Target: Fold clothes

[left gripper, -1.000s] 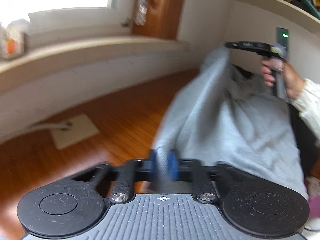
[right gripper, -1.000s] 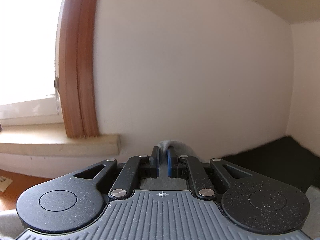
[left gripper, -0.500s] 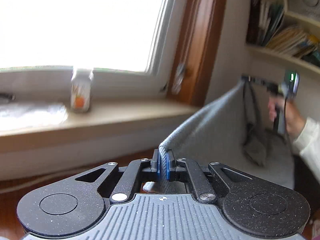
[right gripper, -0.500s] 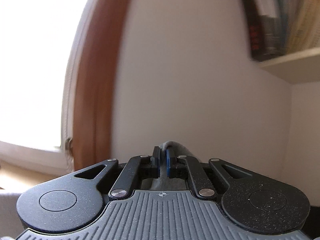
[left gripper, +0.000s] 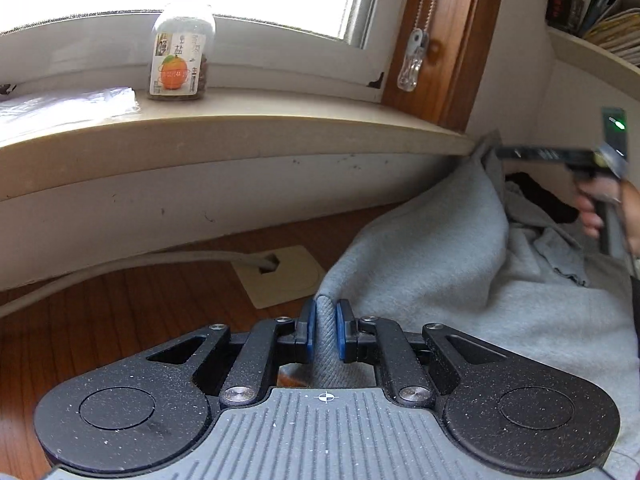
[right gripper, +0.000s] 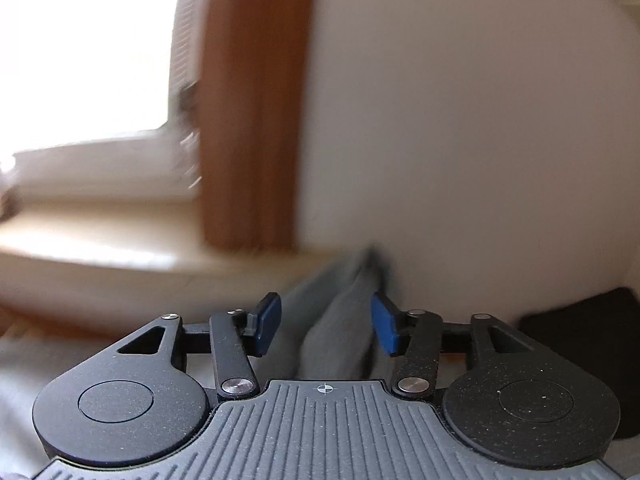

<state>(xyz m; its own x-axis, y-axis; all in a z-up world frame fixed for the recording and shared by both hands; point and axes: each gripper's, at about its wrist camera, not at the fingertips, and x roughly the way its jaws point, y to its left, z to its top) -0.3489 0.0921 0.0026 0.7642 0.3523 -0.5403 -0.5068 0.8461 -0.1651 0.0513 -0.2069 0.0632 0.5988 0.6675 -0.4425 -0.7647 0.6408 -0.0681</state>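
Wooden floor (left gripper: 120,320) under claw-pinched grey garment (left gripper: 440,272)

— Where does the cloth sit?

— My left gripper (left gripper: 325,330) has a fold of the garment (left gripper: 440,264) between its pads; the rest spreads to my right and up toward my right gripper (left gripper: 490,152), which stands near the end of the windowsill (left gripper: 240,136); the hand (left gripper: 600,204) holding it is further right.

— And in the right wrist view?

— A ridge of the garment (right gripper: 336,332) runs between my right gripper's (right gripper: 326,324) pads, touching neither; they have just been opening.

— Behind?

— A jar (left gripper: 182,46) stands on the windowsill, a plastic sheet (left gripper: 64,106) to its left; below lies the wooden floor (left gripper: 120,316) with a floor plate (left gripper: 280,276) left of the garment; a shelf (left gripper: 592,44) is upper right.
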